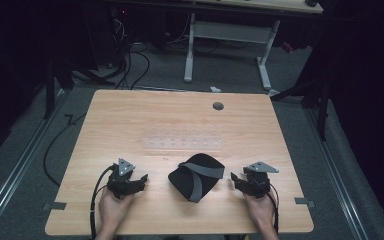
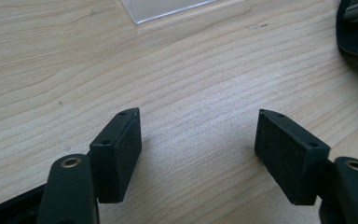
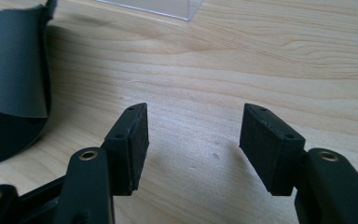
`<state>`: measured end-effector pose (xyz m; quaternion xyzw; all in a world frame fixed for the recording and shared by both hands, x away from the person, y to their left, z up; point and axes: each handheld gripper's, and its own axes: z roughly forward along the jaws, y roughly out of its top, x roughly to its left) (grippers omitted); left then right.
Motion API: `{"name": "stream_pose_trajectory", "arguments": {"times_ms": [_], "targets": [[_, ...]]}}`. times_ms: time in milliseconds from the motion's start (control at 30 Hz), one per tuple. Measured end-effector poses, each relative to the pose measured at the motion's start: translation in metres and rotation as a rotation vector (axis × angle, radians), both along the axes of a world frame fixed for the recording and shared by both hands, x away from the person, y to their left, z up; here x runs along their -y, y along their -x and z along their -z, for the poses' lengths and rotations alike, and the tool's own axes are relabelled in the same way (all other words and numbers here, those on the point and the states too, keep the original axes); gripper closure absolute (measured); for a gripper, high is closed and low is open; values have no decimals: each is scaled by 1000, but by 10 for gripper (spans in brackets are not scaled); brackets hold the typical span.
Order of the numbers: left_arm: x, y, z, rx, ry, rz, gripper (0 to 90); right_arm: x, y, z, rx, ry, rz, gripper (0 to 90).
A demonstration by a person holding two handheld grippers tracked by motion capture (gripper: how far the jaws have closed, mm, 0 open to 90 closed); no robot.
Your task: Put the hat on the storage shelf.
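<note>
Dark flooring is surrounding the desk (image 1: 130,115), where a cap (image 1: 196,176) is lying between the left gripper (image 1: 139,181) and right gripper (image 1: 236,179), both spread and holding nothing. Probably nothing has started; reaching inward looks next.

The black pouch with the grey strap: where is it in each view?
High view: black pouch lies front-centre on the table.
Left gripper view: upper right corner.
Right gripper view: left edge.
Shared landmark: the clear plastic sheet beyond it.
</note>
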<state>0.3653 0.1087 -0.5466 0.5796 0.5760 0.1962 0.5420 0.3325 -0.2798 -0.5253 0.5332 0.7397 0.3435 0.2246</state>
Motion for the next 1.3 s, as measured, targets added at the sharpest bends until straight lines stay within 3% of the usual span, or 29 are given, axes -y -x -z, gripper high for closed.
{"name": "stream_pose_trajectory", "arguments": {"times_ms": [367, 733, 1300], "targets": [[0, 0, 0, 0, 0, -1, 320, 5, 14, -11, 6, -49, -32, 454], [0, 0, 0, 0, -1, 0, 319, -9, 28, -25, 51, -114, -136, 439], [0, 0, 0, -1, -1, 1, 319, -32, 17, -27, 42, -147, -198, 410]]}}
